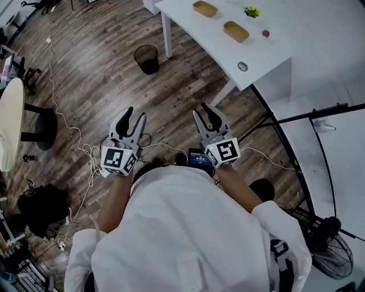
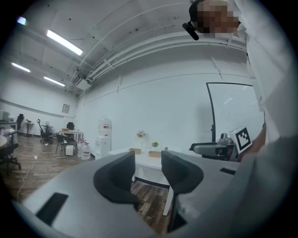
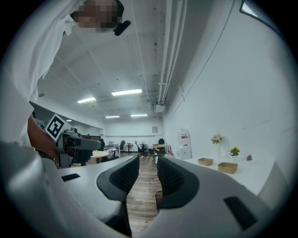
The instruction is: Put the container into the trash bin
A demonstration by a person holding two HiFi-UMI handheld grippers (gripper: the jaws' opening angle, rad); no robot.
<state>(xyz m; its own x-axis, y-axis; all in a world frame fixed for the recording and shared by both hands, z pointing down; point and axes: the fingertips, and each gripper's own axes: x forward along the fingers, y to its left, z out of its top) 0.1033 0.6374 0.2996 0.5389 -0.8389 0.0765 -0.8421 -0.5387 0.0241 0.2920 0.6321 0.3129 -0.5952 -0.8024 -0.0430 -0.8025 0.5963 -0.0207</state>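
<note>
- a person in a white shirt, seen from above, holds a gripper level in each hand over a dark wood floor (image 1: 102, 74).
- the left gripper (image 1: 136, 116) has its jaws standing apart with only air between them; in its own view the gap frames the far edge of a white table.
- the right gripper (image 1: 203, 112) is also parted, by a narrow gap, and grips nothing; both grippers are well apart from the table.
- the white table (image 1: 285, 34) stands ahead and to the right of the person.
- two shallow tan containers lie on the table: the nearer container (image 1: 235, 31) towards the table's middle, the farther container (image 1: 205, 8) beyond it near the left edge. neither is touched by a gripper.
- a small green plant (image 1: 251, 11) and a small red thing (image 1: 265, 33) sit near the nearer container; what the red thing is cannot be told.
- a small round grey disc (image 1: 243, 67) lies near the table's closest edge.
- the trash bin (image 1: 147, 59), black mesh and round, stands on the floor just left of the table's leg, ahead of the left gripper and well apart from it.
- in the right gripper view the bin's rim shows low in the gap between the jaws, far off.
- in the left gripper view a water dispenser (image 2: 103, 136) stands against the far wall, left of the table.
</note>
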